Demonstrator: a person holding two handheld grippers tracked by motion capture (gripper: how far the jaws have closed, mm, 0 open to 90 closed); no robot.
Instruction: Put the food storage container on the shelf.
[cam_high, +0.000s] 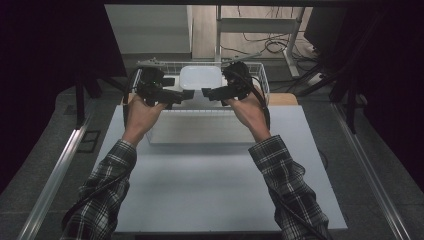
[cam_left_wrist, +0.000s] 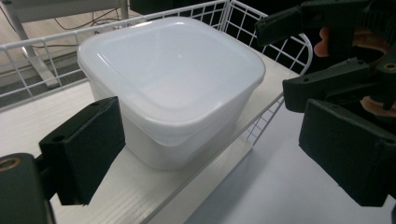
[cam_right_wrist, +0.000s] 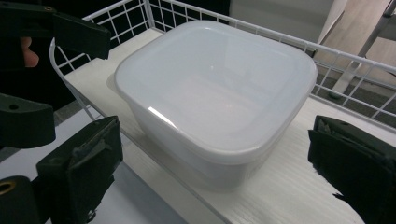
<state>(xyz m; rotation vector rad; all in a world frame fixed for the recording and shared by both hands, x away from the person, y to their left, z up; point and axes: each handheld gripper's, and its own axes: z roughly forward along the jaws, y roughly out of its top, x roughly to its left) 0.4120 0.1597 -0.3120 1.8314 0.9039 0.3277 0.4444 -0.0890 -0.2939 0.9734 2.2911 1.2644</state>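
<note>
The tub (cam_high: 200, 77) sits inside the wire basket (cam_high: 262, 75) at 12 o'clock on the surface (cam_high: 210, 190), lid on and upright. Placement appears complete; withdrawal of both tools remains. The left hand-held gripper (cam_high: 186, 94) and right hand-held gripper (cam_high: 207, 93) are both released, jaws wide, with nothing between them. The tub is white, translucent, square with rounded corners, glossy lid.
</note>
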